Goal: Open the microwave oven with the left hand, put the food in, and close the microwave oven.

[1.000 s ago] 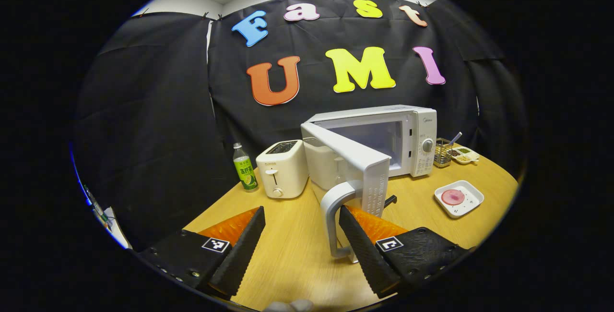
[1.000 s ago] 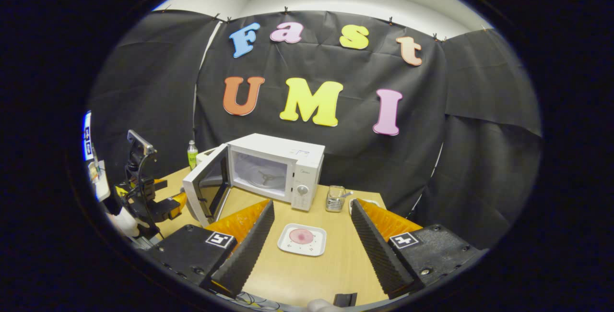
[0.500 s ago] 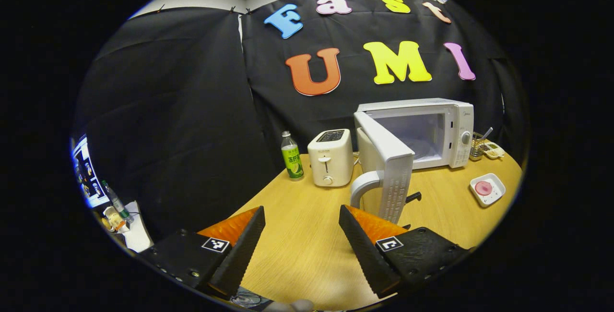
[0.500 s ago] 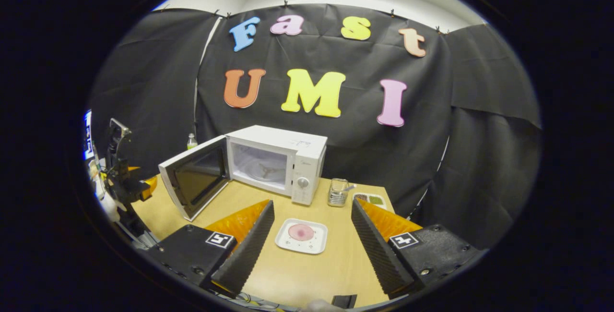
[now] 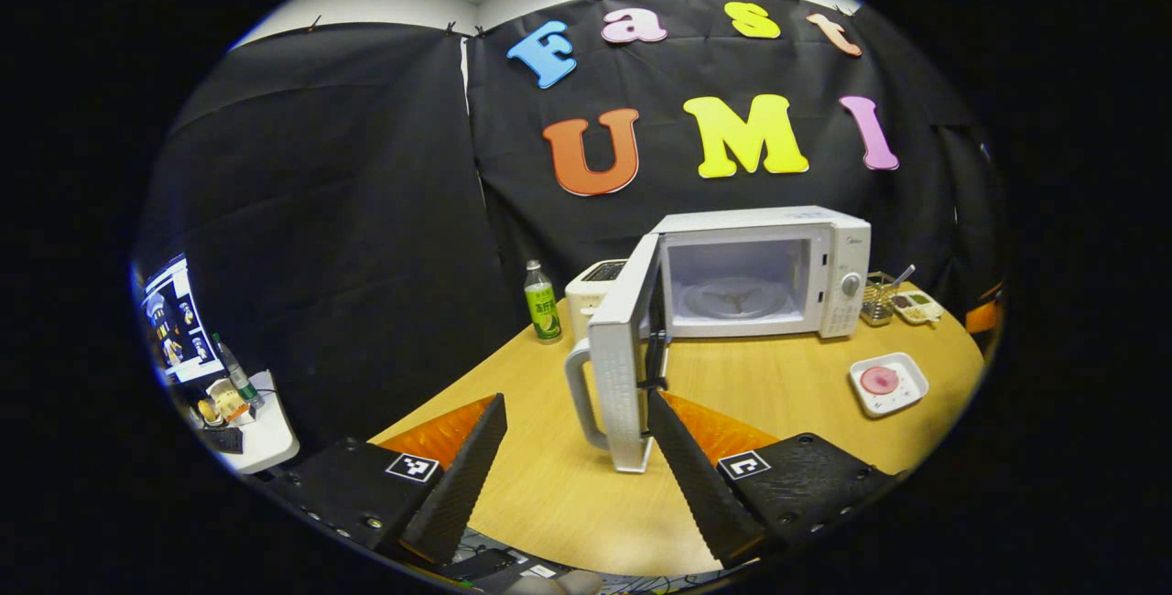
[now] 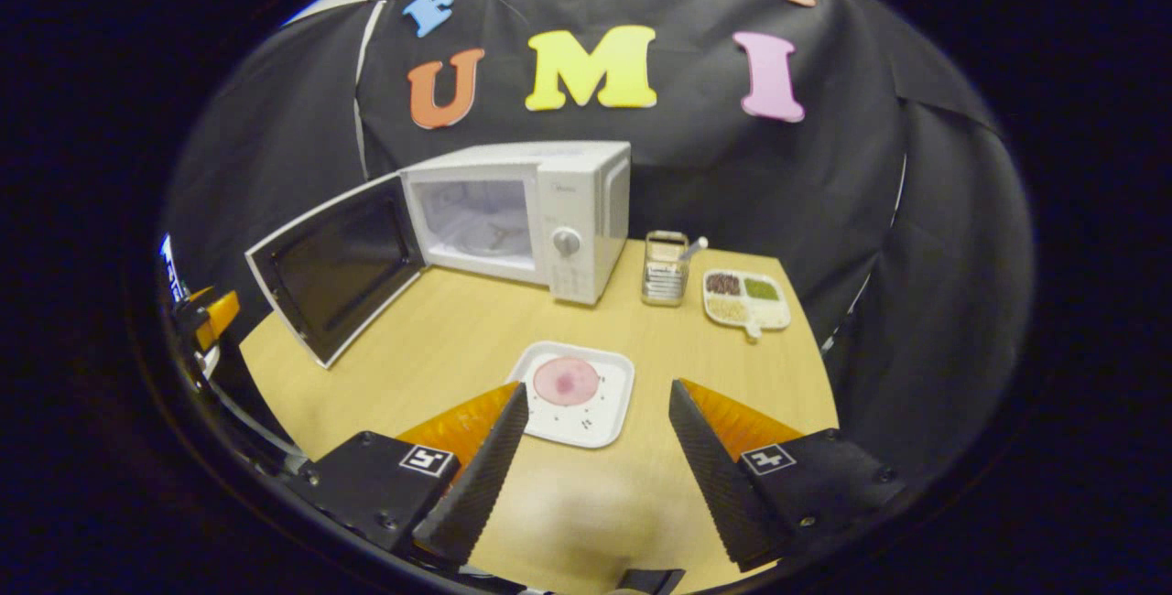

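The white microwave (image 5: 838, 256) stands at the back of the wooden table with its door (image 5: 623, 348) swung wide open to the left and the glass turntable showing inside. My left gripper (image 5: 575, 407) is open, low over the table's near edge. The door's handle (image 5: 577, 394) shows between its fingers, but they do not press on it. A pink round slice of food (image 6: 566, 380) lies on a white square plate (image 6: 609, 421). My right gripper (image 6: 599, 388) hovers open right in front of that plate. The left gripper (image 6: 209, 316) sits apart from the door (image 6: 334, 270).
A white toaster (image 5: 591, 284) and a green-labelled bottle (image 5: 542, 302) stand left of the microwave. A wire cutlery holder (image 6: 667, 267) and a divided dish of seeds (image 6: 746, 297) sit to its right. A small side table (image 5: 256, 407) with clutter stands off the table's left.
The door has swung wider open and my left gripper has drawn back from its handle. My right gripper has dropped and come forward, so the plate now lies close between its fingertips.
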Demonstrator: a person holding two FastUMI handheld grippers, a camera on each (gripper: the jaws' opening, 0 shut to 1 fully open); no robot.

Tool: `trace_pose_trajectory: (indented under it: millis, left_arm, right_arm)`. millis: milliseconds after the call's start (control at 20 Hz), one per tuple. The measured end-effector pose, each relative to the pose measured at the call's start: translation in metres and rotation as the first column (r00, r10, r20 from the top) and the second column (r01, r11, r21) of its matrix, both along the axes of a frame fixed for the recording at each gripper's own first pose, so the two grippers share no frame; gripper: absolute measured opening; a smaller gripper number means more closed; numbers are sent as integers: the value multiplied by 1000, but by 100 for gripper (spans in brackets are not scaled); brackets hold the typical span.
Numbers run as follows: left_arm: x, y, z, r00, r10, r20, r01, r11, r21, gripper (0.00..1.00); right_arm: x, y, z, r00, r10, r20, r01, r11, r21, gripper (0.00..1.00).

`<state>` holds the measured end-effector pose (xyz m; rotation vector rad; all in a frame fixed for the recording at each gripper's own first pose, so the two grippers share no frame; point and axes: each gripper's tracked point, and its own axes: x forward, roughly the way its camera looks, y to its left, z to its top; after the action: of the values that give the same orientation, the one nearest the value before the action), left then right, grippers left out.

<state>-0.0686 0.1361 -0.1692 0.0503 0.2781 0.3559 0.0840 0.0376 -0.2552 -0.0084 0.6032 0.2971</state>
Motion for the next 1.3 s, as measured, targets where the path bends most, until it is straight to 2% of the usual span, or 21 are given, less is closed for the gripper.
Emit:
trace_pose_trajectory:
  millis: [100, 250, 500, 550, 700, 750, 800, 850, 900, 950, 1000, 1050, 1300]
  left_arm:
    - [1, -32, 19, 999, -21, 27, 22, 1000, -22, 95]
    - [6, -76, 51, 996, -59, 72, 62, 998, -31, 95]
    - [13, -119, 82, 990, -97, 102, 101, 995, -28, 95]
    - [13, -124, 85, 989, -106, 108, 109, 994, -26, 95]
    - [19, -128, 88, 984, -127, 126, 131, 991, -23, 95]
    - [20, -128, 87, 982, -139, 126, 143, 989, -25, 95]
    - [22, -127, 86, 980, -152, 130, 157, 987, -29, 95]
    - [23, -124, 85, 977, -167, 131, 173, 984, -36, 95]
    - [26, -120, 83, 975, -179, 130, 186, 982, -38, 95]
    - [28, -115, 82, 973, -192, 131, 198, 979, -37, 95]
    - [29, -109, 80, 971, -203, 130, 209, 977, -36, 95]
    - [30, -103, 79, 969, -209, 134, 216, 976, -34, 95]
    - [33, -77, 76, 955, -248, 162, 260, 964, -55, 95]
  right_arm:
    - [17, -6, -43, 991, 8, -132, -5, 1000, 27, 91]
    - [30, -2, -90, 951, 47, -306, -15, 994, 106, 81]
    - [47, 12, -120, 910, 76, -409, -13, 988, 154, 65]
    - [49, 14, -123, 903, 73, -424, -4, 987, 162, 50]
    - [55, 18, -122, 891, 57, -450, 13, 988, 151, 43]
    - [58, 20, -126, 888, 46, -458, 18, 991, 134, 48]
    - [58, 18, -126, 883, 31, -468, 24, 993, 112, 35]
    - [58, 16, -128, 873, 14, -488, 31, 996, 84, 42]
    - [59, 15, -128, 866, -9, -500, 44, 997, 57, 29]
    - [60, 12, -130, 862, -39, -505, 60, 998, 26, 22]
    - [60, 10, -130, 857, -70, -511, 80, 997, -2, 30]
    - [61, 11, -130, 852, -97, -515, 102, 995, -18, 23]
    - [60, 11, -129, 783, -200, -589, 260, 965, 18, 10]
